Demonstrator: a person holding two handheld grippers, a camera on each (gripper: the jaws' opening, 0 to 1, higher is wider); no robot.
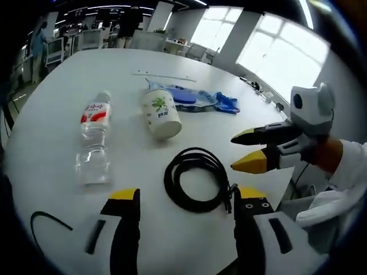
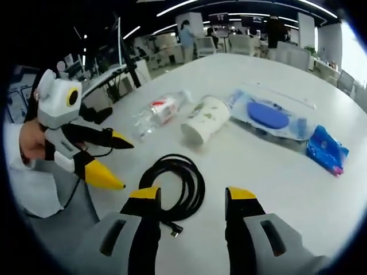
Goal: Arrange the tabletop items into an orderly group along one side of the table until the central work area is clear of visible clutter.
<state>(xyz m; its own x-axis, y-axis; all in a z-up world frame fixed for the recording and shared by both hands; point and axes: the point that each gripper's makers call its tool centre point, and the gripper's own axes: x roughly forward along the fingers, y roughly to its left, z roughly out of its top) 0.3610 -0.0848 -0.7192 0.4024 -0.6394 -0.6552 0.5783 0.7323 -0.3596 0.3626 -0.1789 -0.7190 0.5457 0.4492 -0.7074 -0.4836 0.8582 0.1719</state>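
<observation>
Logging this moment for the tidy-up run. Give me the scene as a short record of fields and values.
surface: white table
bottle: clear water bottle, lying on its side
cup: paper cup, lying on its side, next to the bottle
cable: black coiled cable, nearest both tools
packets: blue plastic packet; smaller blue packet apart from it
left tool: open, holding nothing
right tool: open, holding nothing
progress: items spread across the table, not grouped

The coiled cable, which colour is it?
Black; the coiled cable shows best in the left gripper view.
</observation>
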